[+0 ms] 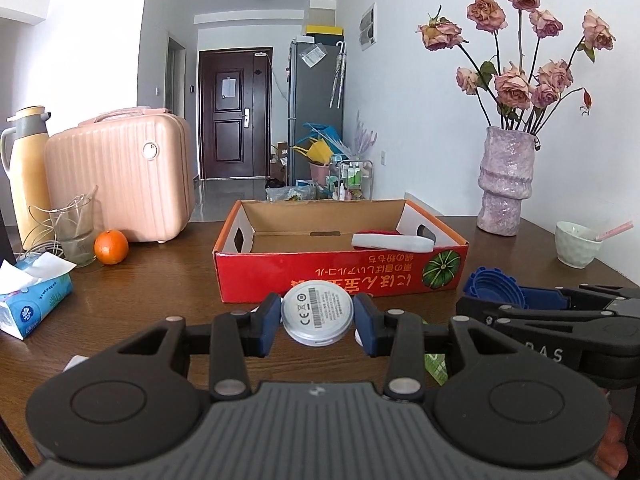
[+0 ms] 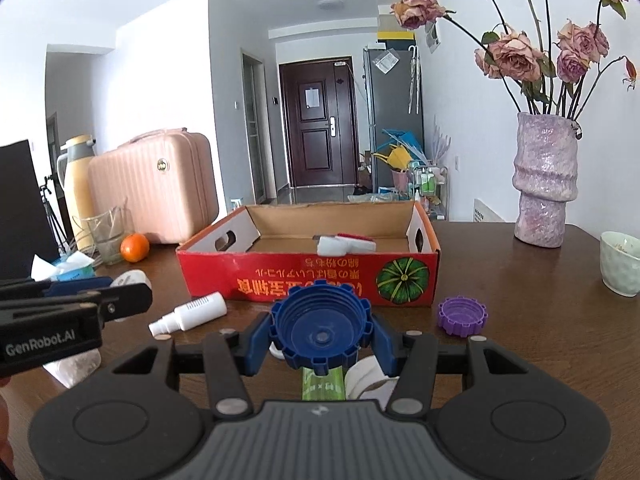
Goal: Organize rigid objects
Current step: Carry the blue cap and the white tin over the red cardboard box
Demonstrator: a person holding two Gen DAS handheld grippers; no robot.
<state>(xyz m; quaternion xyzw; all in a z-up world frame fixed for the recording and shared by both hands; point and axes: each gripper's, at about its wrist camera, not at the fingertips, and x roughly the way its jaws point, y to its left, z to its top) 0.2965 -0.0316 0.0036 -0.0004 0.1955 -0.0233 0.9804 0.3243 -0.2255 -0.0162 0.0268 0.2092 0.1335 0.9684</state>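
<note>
While both grippers hold loads, left gripper on white disc, right gripper on blue cap, red box holds little; purple cap and spray bottle wait on counter.

Illumination is bright, diffuse daylight; white walls read slightly overexposed at upper left in both views. The glossy worktop carries soft reflections and weak shadows near the cardboard box. Fisheye distortion bends the door frames and walls toward the edges, with dark vignetted corners. Focus is sharp throughout; no motion blur.
</note>
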